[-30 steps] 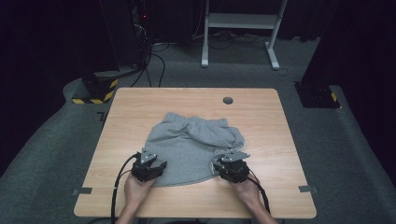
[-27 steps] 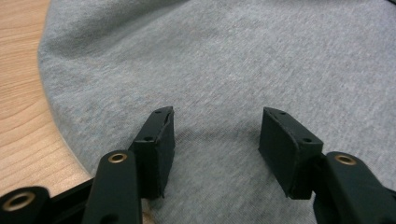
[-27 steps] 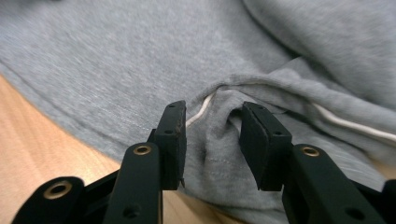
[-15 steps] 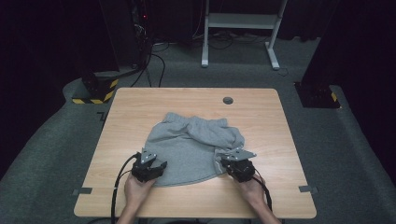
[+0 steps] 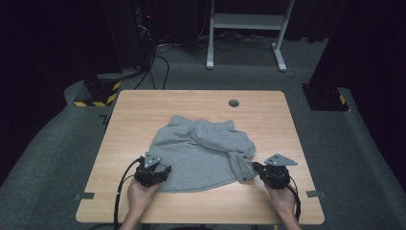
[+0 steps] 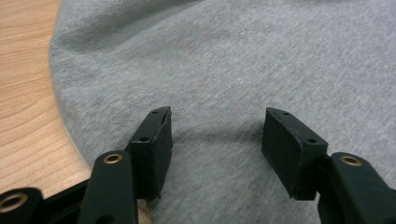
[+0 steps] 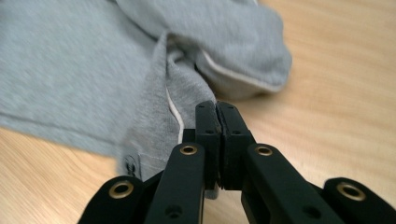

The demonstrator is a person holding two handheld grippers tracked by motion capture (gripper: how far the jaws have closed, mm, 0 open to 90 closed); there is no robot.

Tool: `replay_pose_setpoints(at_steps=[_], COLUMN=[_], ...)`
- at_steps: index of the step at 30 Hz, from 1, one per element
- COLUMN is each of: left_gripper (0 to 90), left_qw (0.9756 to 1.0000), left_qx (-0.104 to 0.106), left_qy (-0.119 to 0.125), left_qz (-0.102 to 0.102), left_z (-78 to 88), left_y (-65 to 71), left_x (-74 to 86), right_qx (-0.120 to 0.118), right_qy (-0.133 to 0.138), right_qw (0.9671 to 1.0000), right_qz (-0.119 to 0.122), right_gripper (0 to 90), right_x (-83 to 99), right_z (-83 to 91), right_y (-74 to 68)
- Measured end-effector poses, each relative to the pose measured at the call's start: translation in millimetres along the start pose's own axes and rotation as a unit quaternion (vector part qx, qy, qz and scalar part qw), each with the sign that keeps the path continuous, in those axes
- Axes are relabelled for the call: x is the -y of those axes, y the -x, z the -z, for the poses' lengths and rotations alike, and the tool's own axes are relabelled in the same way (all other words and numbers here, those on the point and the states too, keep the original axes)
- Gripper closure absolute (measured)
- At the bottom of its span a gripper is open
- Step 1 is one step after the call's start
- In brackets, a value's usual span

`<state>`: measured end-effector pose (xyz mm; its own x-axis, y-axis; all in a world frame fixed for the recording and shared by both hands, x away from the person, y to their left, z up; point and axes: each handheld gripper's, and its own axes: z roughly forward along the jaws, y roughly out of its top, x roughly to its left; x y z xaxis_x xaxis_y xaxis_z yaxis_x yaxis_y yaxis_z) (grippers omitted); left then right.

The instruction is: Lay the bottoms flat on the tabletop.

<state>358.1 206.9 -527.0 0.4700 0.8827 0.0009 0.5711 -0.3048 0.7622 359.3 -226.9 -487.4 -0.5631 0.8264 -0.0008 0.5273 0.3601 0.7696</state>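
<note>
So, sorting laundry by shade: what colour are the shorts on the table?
Light heather grey shorts, clearest in the left gripper view.

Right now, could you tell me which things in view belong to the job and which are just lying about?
In use: grey sweat shorts; left hand-held gripper, open over them; right hand-held gripper, shut on their edge.

Lying about: white desk frame; yellow-black striped base; floor cables.

The high view looks forward and down from the person's side, taking in the whole counter (image 5: 143, 110) and the floor beyond. The left gripper view sits low and very close over the grey shorts (image 6: 243, 60), looking along the left tongs (image 6: 217, 135). The right gripper view looks along the right tongs (image 7: 217, 112) at the same shorts' edge; all three views share that cloth
</note>
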Motion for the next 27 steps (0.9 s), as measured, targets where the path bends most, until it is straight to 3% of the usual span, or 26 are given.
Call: replay_pose_setpoints(at_steps=[3, 7, 11, 15, 19, 23, 24, 27], left_gripper=[42.6, 42.3, 42.1, 42.0, 41.9, 41.9, 41.9, 41.9], left_qw=[1.0, 1.0, 1.0, 1.0, 1.0, 1.0, 1.0, 1.0], left_qx=[0.0, -0.001, -0.001, -0.001, -0.001, -0.001, -0.001, -0.001], left_qy=[0.0, 0.0, 0.0, 0.0, 0.0, 0.0, 0.0, 0.0], left_qz=[0.0, 0.0, 0.0, 0.001, 0.001, 0.001, 0.001, 0.0], left_z=[0.0, 0.0, 0.0, 0.0, 0.0, 0.0, 0.0, 0.0], left_y=[0.0, 0.0, 0.0, 0.0, 0.0, 0.0, -0.1, 0.0], left_x=[0.0, 0.0, 0.0, 0.0, 0.0, 0.0, 0.0, 0.0], right_qx=[-0.007, -0.03, -0.043, -0.055, -0.066, -0.06, -0.054, -0.046], right_qy=[-0.012, 0.02, 0.045, 0.029, 0.012, 0.01, 0.008, 0.011], right_qw=[0.9998, 0.999, 0.998, 0.9979, 0.9977, 0.9981, 0.9984, 0.9988], right_qz=[-0.013, -0.027, -0.005, 0.017, 0.004, 0.009, 0.012, 0.014], right_gripper=[85.9, 76.2, 70.8, 66.6, 63.9, 73.6, 83.1, 84.6], right_x=[5.7, 2.1, -8.7, -10.8, -8.5, -10.2, -11.7, -13.1], right_z=[-3.9, 3.5, 10.4, -2.4, -18.9, -22.6, -21.4, -16.8], right_y=[1.0, -3.0, -14.6, -29.4, -36.4, -37.8, -36.1, -33.0])
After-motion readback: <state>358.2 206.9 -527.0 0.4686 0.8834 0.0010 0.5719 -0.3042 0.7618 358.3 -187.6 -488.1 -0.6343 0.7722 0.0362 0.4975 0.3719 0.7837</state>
